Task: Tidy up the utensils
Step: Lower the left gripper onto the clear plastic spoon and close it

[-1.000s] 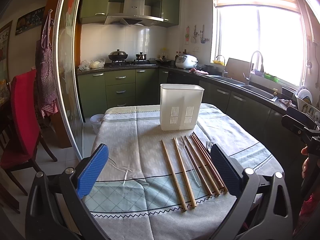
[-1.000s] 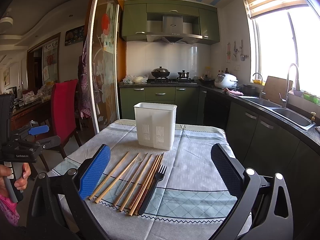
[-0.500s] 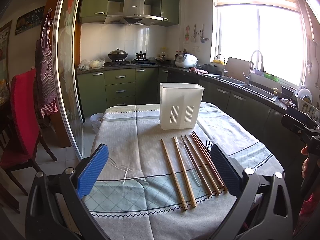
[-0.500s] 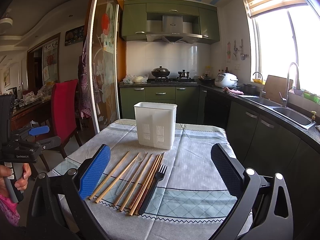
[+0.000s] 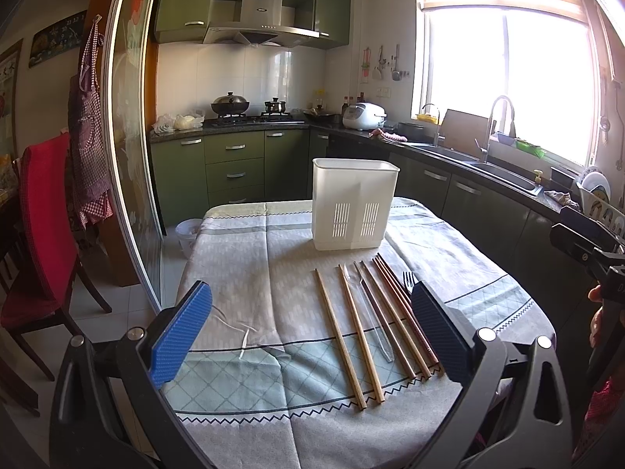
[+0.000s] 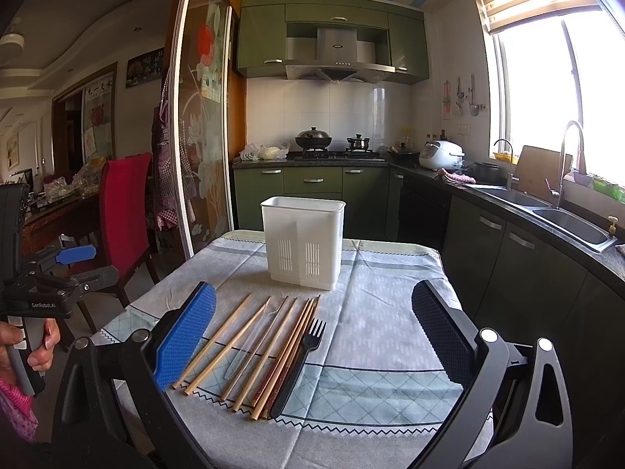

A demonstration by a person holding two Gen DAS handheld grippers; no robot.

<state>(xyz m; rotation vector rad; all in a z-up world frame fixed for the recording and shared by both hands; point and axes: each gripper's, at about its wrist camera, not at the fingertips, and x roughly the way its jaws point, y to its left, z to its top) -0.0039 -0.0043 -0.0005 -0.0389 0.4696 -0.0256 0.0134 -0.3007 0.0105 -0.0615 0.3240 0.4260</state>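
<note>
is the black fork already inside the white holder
No, the black fork lies flat on the tablecloth beside the chopsticks, in front of the white holder.

The left gripper (image 5: 312,332) hangs wide open over the table's (image 5: 242,273) near edge. Chopsticks (image 5: 351,336) lie just behind it; a white holder (image 5: 353,205) stands toward the far edge.

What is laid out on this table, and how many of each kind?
Wooden chopsticks: about 7 (the reddish ones on the right lie bunched together, so this count is uncertain)
Clear plastic utensil: 1
Black fork: 1
White holder: 1
Total: about 10
</note>
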